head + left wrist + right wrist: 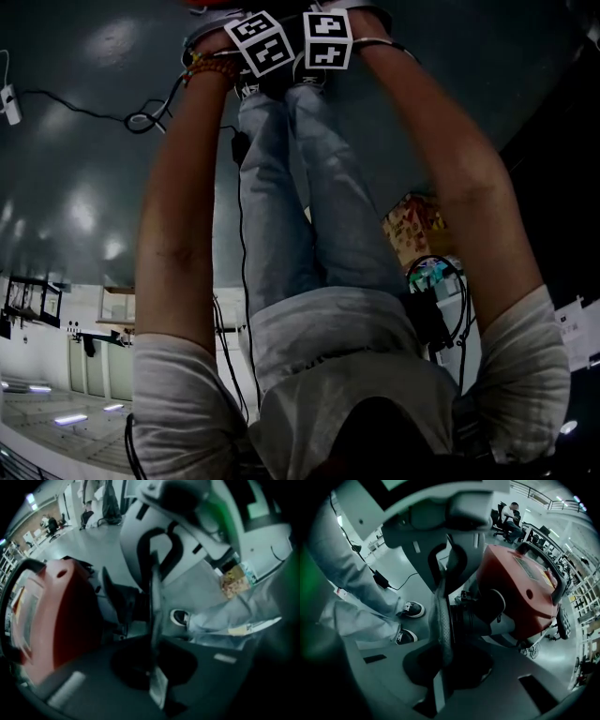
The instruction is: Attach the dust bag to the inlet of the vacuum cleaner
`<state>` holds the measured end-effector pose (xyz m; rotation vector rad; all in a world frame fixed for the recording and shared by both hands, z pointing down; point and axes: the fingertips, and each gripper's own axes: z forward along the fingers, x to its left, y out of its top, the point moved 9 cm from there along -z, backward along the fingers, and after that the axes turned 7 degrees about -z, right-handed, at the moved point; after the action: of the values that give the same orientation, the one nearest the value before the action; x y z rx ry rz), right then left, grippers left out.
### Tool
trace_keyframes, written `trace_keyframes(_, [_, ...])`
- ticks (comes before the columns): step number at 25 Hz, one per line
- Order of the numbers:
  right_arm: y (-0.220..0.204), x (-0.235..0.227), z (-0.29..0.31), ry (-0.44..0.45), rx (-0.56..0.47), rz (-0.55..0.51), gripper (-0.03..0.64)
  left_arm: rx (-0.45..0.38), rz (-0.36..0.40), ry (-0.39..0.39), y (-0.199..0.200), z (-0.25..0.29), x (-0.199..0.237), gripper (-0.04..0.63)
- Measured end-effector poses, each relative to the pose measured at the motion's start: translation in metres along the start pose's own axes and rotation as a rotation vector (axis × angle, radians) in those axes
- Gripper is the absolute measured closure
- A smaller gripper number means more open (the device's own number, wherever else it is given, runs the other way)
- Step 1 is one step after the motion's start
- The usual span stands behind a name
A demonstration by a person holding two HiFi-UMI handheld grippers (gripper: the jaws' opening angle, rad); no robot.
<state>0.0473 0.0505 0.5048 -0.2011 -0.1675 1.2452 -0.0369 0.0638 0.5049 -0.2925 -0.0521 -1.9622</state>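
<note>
Grey floor (396,576) below; left claw (154,639) and right claw (443,648) pinch dust bag (440,606) (seen edge-on).

Grey dust bag (442,616) stands edge-on beside red vacuum (520,592).

Head view from your head, facing steeply down along your arms (178,216) and legs (309,206) to the far floor (84,141), each gripper view low, close along its own jaws, both sharing the edge-on dust bag (442,620), the near red vacuum cleaner (525,597) and your shoes (410,609), seen from opposite sides.
</note>
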Motion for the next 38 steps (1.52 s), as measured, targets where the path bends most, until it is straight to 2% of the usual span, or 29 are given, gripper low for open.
trace_keyframes(7, [-0.01,0.009,0.011,0.023,0.019,0.113,0.581,-0.052,0.067,0.021,0.014,-0.021,0.001,0.583])
trace_keyframes(13, [-0.007,0.001,-0.005,-0.031,-0.011,0.034,0.581,-0.036,0.001,0.029,0.003,-0.001,0.002,0.584])
trace_keyframes(18, [-0.014,0.001,0.005,-0.019,0.003,0.103,0.581,-0.064,0.102,0.084,0.013,-0.019,0.007,0.584])
trace_keyframes(23, [-0.013,-0.003,-0.002,-0.047,-0.002,0.06,0.581,-0.057,0.066,0.082,0.009,-0.008,0.002,0.584])
trace_keyframes(26, [-0.017,0.003,0.005,-0.042,-0.004,0.118,0.581,-0.067,0.105,0.095,0.015,-0.015,0.007,0.584])
trace_keyframes(28, [-0.017,0.002,0.003,-0.044,0.006,0.118,0.581,-0.069,0.114,0.103,0.017,-0.013,0.01,0.584])
trace_keyframes(31, [-0.013,-0.001,-0.008,-0.049,0.012,0.033,0.581,-0.073,0.05,0.098,0.013,-0.001,0.01,0.584])
trace_keyframes(33, [-0.013,-0.002,-0.008,-0.051,0.009,0.014,0.581,-0.072,0.032,0.1,0.011,0.001,0.005,0.584])
trace_keyframes(38, [-0.015,-0.005,0.004,-0.048,0.015,0.044,0.581,-0.095,0.093,0.136,0.01,-0.014,0.002,0.584])
